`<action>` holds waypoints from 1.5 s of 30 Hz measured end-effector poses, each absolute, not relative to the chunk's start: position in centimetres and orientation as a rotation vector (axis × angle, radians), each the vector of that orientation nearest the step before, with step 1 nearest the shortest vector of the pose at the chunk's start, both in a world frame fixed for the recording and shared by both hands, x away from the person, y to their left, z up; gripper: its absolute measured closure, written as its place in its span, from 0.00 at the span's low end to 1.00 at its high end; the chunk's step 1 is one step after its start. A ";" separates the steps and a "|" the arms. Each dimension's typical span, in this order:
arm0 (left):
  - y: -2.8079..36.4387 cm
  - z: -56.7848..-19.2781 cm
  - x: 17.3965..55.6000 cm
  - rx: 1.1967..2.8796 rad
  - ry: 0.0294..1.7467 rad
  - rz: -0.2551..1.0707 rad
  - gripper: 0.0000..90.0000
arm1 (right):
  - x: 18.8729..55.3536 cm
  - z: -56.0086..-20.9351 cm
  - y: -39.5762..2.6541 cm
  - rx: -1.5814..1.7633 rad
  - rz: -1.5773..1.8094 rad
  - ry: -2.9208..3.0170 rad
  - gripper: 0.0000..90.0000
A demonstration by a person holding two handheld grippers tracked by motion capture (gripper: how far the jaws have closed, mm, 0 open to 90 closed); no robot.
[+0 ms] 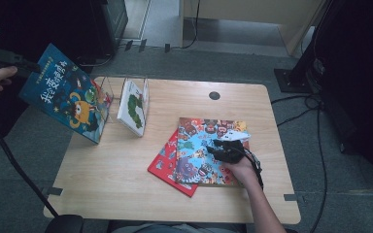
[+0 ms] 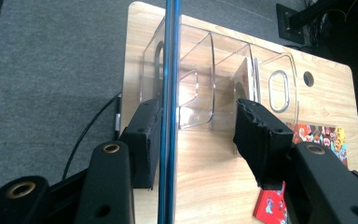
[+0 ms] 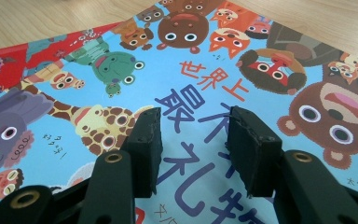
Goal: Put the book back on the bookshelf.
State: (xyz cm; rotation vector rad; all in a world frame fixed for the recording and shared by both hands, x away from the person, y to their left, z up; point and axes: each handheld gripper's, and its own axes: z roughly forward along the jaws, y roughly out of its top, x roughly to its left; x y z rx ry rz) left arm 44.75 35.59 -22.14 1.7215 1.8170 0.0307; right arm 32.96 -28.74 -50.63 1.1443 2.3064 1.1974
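The left gripper [image 2: 198,135] has its ribbed black jaws spread; the thin glossy blue picture book [image 1: 67,93] stands edge-on between them, against the left pad, clear of the right one. In the high view that book hangs tilted off the table's left edge, just beside the clear plastic divided rack [image 1: 108,95], which holds a white hardcover book [image 1: 132,107] upright. The right gripper [image 3: 193,144] rests with jaws parted, pinching nothing, on the smooth light-blue animal-cartoon book [image 1: 209,150], which lies flat atop a red book [image 1: 167,165] on the pale wooden table [image 1: 116,170].
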 end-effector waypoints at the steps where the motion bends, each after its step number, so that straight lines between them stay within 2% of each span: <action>1: 35.6 -21.9 44.5 1.726 1.807 0.036 0.58 | 33.0 -50.6 -28.8 1.149 1.203 2.305 0.61; 6: 34.6 -20.7 43.0 1.759 1.750 0.055 0.57 | 33.1 -50.6 -29.0 1.169 1.203 2.302 0.61; 11: 32.6 -21.2 42.2 1.788 1.703 0.031 0.57 | 33.6 -50.4 -29.4 1.180 1.176 2.315 0.61; 21: 28.0 -24.5 41.2 1.837 1.631 -0.046 0.57 | 34.2 -49.7 -31.2 1.203 1.181 2.281 0.63; 27: 26.0 -26.0 40.6 1.861 1.607 -0.034 0.60 | 34.7 -49.5 -32.6 1.230 1.182 2.253 0.63; 37: 22.3 -29.1 39.5 1.938 1.554 -0.033 0.58 | 35.1 -49.1 -34.1 1.260 1.186 2.222 0.63; 45: 18.8 -32.5 38.8 1.986 1.481 -0.110 0.57 | 35.2 -49.4 -34.2 1.276 1.177 2.233 0.63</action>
